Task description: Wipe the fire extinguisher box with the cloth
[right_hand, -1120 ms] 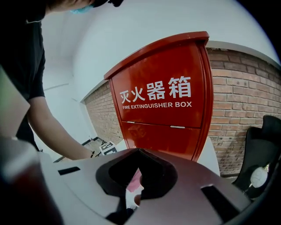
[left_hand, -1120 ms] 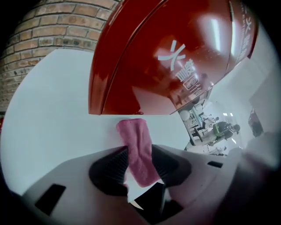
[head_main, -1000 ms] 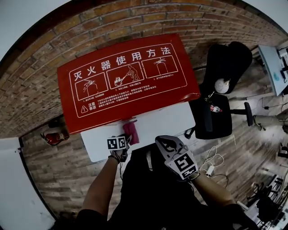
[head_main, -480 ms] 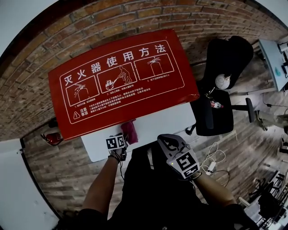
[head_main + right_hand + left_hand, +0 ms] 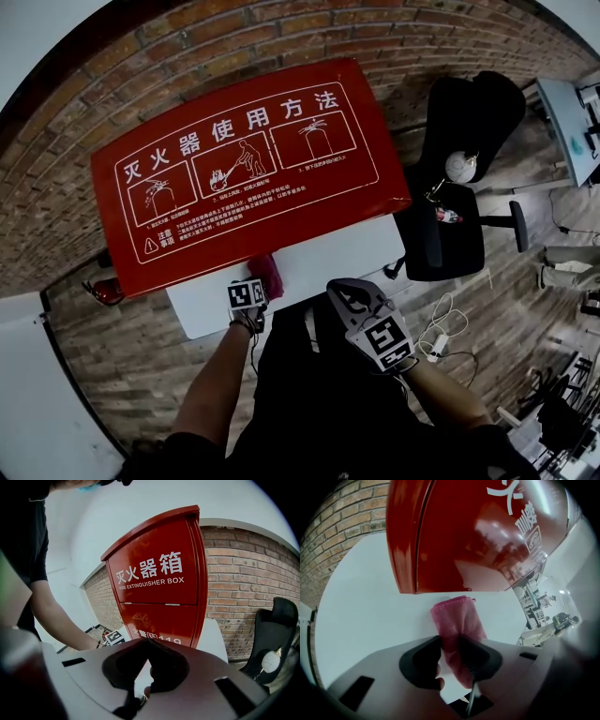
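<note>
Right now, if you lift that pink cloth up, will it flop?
Probably floppy: the pink cloth lies folded and bunched on the white table. Likely light, since it looks thin. Its fuzzy weave probably won't slip.

Glossy box (image 5: 478, 536), seemingly fuzzy cloth (image 5: 457, 618)

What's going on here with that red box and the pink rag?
A person holds a tool in each hand. The jaws of the left tool have just been closing on the pink cloth, which lies between them on the white table, just in front of the red fire extinguisher box. The right tool is shut, empty, away from the box. The cloth isn't on the box yet.
</note>
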`<act>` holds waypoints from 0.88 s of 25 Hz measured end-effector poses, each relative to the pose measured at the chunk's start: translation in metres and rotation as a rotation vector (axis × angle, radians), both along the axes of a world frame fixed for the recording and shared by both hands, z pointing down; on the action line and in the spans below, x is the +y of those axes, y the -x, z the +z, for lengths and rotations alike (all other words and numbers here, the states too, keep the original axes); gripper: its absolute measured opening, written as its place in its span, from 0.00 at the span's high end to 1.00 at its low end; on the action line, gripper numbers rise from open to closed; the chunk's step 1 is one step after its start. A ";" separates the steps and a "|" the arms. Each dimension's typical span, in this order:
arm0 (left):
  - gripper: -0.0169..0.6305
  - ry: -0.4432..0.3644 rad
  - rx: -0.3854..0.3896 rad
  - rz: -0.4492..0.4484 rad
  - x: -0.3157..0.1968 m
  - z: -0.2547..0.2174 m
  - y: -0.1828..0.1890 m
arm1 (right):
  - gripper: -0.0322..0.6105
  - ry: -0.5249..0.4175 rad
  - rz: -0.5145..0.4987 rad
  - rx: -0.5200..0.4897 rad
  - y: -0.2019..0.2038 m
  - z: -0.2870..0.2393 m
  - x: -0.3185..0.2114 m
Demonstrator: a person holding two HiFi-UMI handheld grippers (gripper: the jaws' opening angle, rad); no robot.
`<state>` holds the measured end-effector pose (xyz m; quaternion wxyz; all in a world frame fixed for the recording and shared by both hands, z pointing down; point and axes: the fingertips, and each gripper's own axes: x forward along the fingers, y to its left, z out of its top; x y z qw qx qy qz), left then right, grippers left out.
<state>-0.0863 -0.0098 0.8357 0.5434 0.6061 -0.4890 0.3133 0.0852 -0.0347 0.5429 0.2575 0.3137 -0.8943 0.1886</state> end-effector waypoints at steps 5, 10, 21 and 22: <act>0.87 -0.011 -0.062 0.078 -0.001 -0.003 -0.009 | 0.92 -0.001 0.009 0.013 -0.005 0.005 -0.001; 0.88 -0.075 0.006 0.077 -0.004 -0.013 -0.012 | 0.92 0.024 0.025 0.002 -0.012 0.006 -0.001; 0.89 -0.333 0.271 0.170 -0.010 -0.121 -0.045 | 0.92 0.202 -0.042 -0.129 0.000 0.020 0.006; 0.89 -0.357 0.297 0.187 -0.009 -0.135 -0.049 | 0.92 0.213 -0.062 -0.150 0.004 0.018 0.007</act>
